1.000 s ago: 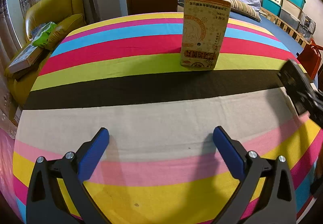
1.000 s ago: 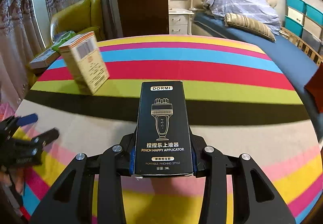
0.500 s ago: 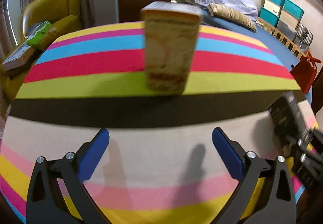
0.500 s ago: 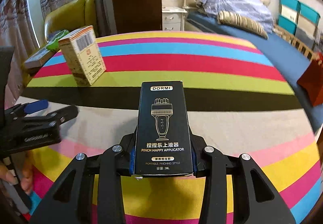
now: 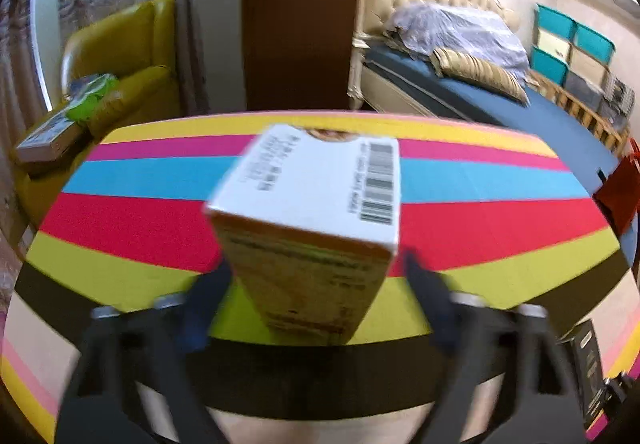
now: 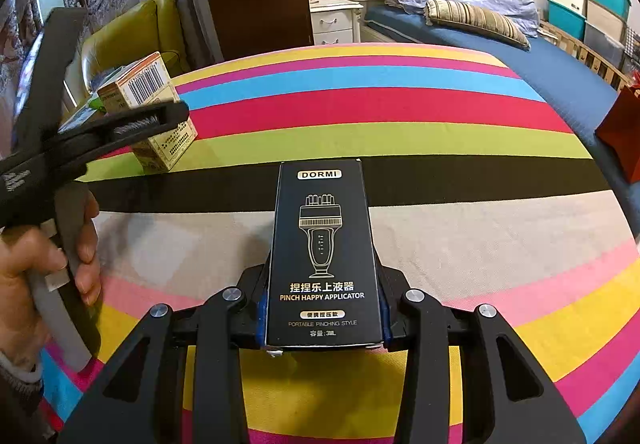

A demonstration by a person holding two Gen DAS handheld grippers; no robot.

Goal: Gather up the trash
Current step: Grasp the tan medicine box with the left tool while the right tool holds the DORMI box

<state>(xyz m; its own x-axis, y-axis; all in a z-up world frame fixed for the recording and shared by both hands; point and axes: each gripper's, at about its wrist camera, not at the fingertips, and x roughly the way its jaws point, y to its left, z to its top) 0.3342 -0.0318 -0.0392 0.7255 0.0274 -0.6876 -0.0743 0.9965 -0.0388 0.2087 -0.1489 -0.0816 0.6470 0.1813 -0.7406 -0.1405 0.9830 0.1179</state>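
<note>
I am mid-pickup on the second piece of trash: my left gripper (image 5: 316, 280) has its jaws closing around the yellow box (image 5: 316, 220), which stands at centre frame on the striped cloth (image 5: 500, 180); blur hides whether the pads press yet, and they look just apart. My right gripper (image 6: 322, 320) is clenched on the black box (image 6: 322, 256), low centre in its view. Next I judge the left must finish squeezing squarely, then lift. Both are smooth printed cardboard cartons, rectangular and probably light; the cloth looks woven and matte.
</note>
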